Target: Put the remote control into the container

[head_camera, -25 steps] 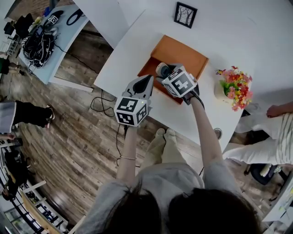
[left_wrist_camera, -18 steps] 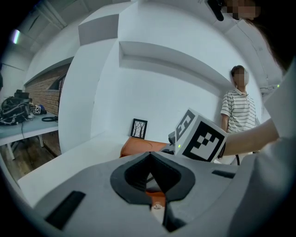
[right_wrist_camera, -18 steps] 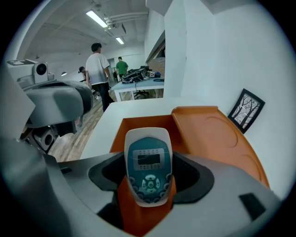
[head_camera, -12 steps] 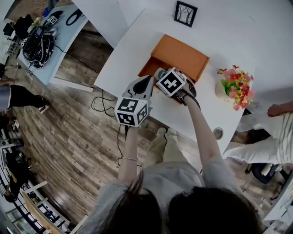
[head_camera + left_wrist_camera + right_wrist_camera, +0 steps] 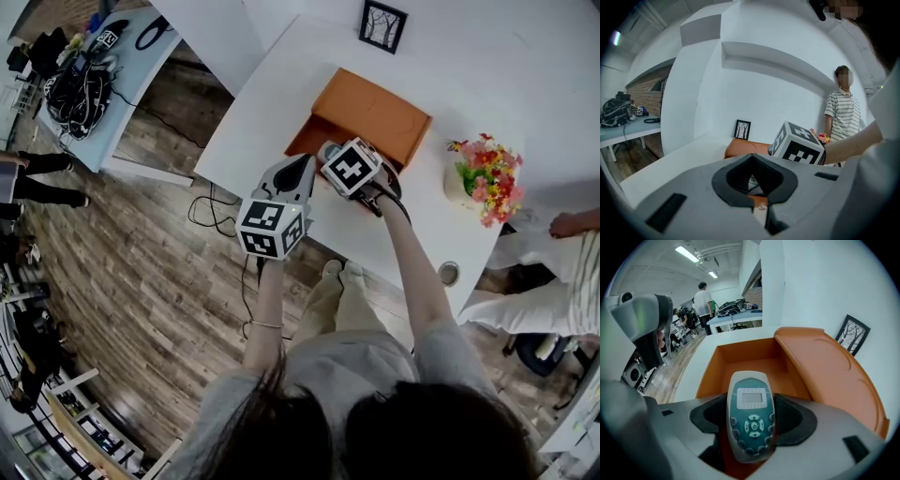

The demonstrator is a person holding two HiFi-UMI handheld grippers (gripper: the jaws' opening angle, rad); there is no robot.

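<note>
The orange container (image 5: 370, 108) stands on the white table (image 5: 253, 103) with its lid (image 5: 832, 373) swung open to the far side. My right gripper (image 5: 334, 156) hovers over the box's near edge, shut on the remote control (image 5: 751, 412), a grey and teal handset with a small screen. The remote's top end points into the container's hollow (image 5: 750, 359). My left gripper (image 5: 294, 176) is held just left of the right one, off the table's front edge. Its jaws (image 5: 751, 161) are shut with nothing between them. The right gripper's marker cube (image 5: 799, 145) shows in the left gripper view.
A pot of flowers (image 5: 483, 178) stands right of the container, and a framed picture (image 5: 380, 26) stands behind it. A small round object (image 5: 448, 273) lies near the table's right front corner. A person in a striped shirt (image 5: 572, 272) sits at the right. A second table with cables (image 5: 80, 80) is at the far left.
My right gripper has moved a little left and toward the container with the remote in it. The left gripper has stayed where it was.
</note>
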